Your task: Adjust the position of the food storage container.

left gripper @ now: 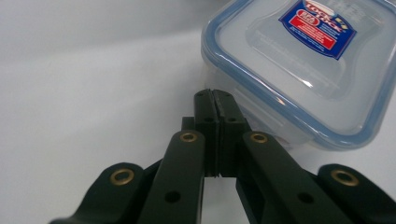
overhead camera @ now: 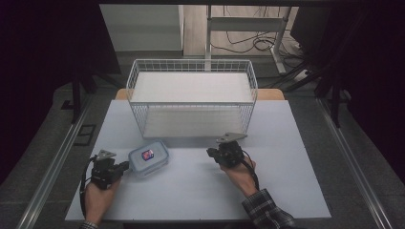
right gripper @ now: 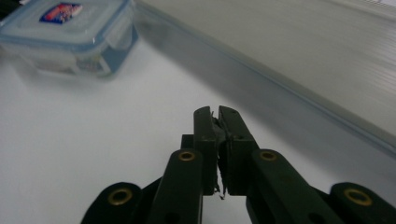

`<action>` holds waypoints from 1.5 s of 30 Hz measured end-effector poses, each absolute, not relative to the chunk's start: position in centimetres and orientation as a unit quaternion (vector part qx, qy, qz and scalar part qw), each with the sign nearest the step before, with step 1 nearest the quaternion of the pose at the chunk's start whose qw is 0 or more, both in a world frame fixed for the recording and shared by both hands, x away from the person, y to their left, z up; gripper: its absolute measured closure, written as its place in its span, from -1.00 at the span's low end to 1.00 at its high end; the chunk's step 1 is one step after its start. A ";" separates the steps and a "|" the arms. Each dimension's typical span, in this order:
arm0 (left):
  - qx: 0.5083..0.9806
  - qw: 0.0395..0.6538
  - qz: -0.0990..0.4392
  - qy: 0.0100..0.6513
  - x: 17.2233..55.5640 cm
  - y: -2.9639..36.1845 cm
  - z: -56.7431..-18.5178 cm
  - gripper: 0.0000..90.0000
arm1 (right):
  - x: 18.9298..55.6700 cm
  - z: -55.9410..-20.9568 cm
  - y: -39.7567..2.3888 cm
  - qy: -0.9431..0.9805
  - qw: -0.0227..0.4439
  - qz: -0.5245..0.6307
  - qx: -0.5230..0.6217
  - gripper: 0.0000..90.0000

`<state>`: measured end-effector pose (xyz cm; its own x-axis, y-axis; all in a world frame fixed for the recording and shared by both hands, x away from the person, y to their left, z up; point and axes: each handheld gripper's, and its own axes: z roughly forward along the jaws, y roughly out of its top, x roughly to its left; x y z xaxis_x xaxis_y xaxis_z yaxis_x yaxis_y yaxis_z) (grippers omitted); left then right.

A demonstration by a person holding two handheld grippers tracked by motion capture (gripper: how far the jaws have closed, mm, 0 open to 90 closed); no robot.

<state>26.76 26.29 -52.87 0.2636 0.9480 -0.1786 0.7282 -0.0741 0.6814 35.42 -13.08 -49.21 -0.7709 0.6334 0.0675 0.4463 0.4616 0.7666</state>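
On the bench (overhead camera: 191, 191) a wire basket (overhead camera: 191, 95) stands at the far side, about midway across. A lidded food container (overhead camera: 148, 158) lies on the bench nearer the person, in front of the basket's left corner and apart from it. The left gripper (overhead camera: 125, 165) rests at the container's left side, its fingers (left gripper: 205, 116) just beside the container's edge. The right gripper (overhead camera: 210, 152) lies to the right of the container, well apart from it, in front of the basket's right half and near its front wall. Behind the bench, beyond the basket, a table frame (overhead camera: 248, 28) stands on the floor with cables (overhead camera: 248, 45) lying under it.
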 end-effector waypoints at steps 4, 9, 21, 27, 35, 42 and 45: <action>0.717 0.348 0.157 0.583 28.3 26.0 -53.0 1.00 | 36.7 -49.5 -11.4 0.846 0.111 0.411 0.321 0.97; 0.718 0.360 0.148 0.577 30.1 25.2 -53.2 1.00 | 37.6 -50.1 -9.3 0.848 0.107 0.406 0.322 0.98; 0.735 0.394 0.122 0.538 33.4 22.1 -53.0 1.00 | 39.0 -51.7 -7.3 0.848 0.101 0.393 0.339 0.98; 0.749 0.401 0.107 0.517 33.9 20.0 -52.8 1.00 | 39.6 -51.8 -8.2 0.843 0.105 0.388 0.358 0.98; 0.747 0.414 0.099 0.511 35.5 18.1 -52.8 1.00 | 39.9 -51.8 -11.5 0.831 0.115 0.378 0.392 0.97; 0.754 0.411 0.093 0.503 36.3 17.3 -52.7 1.00 | 39.9 -51.8 -11.1 0.836 0.105 0.377 0.385 0.96; 0.760 0.403 0.101 0.500 35.6 16.9 -52.5 1.00 | 39.5 -51.8 -10.9 0.842 0.114 0.365 0.379 0.97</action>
